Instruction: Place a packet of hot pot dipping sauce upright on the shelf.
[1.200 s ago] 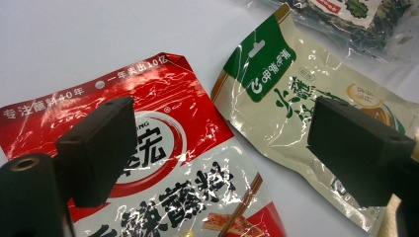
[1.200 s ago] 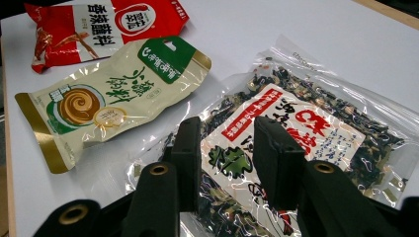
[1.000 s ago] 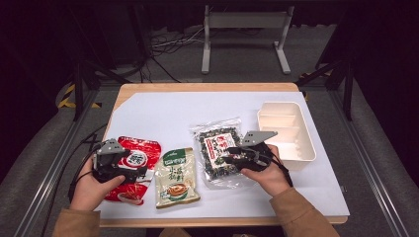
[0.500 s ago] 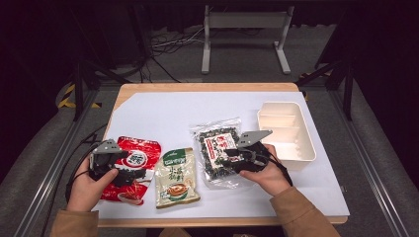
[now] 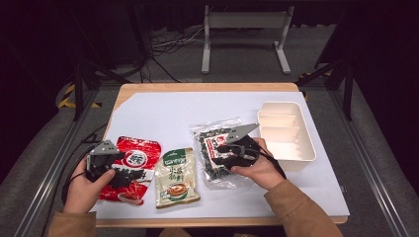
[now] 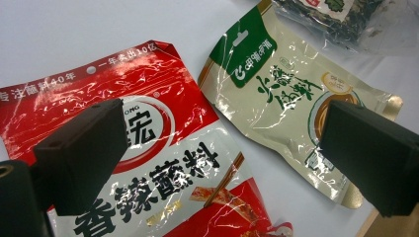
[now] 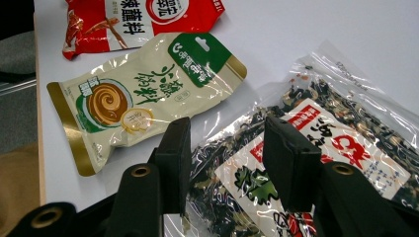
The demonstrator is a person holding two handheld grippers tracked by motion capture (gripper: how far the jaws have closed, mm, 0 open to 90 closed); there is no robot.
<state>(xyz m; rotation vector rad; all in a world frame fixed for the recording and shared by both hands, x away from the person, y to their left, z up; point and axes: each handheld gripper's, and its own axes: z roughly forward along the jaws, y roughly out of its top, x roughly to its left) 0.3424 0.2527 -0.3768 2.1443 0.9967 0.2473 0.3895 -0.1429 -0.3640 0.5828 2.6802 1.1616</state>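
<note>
Three snack packets lie side by side on the white table sheet. The red packet [image 5: 132, 163] is at the left, with my left gripper [image 5: 118, 173] hovering over it. Its jaws stand wide open in the left gripper view [image 6: 222, 163], with the red packet [image 6: 163, 148] under them and nothing pinched. The beige and green packet [image 5: 175, 177] lies in the middle. My right gripper [image 5: 222, 154] hangs just above the clear bag of dark dried bits [image 5: 212, 148]. Its jaws [image 7: 227, 168] have just been opening and stand apart over that bag [image 7: 346, 133] without pressing on it.
A white divided tray [image 5: 312, 148] stands at the right, next to the right hand. The table's far half [image 5: 197, 106] is bare white sheet. The wooden front edge [image 5: 222, 221] runs close to the person's sleeves. Metal rails flank the table.
The right gripper has lifted a little and shifted right over the clear bag, with its jaws spread wider. The left gripper has barely moved.
</note>
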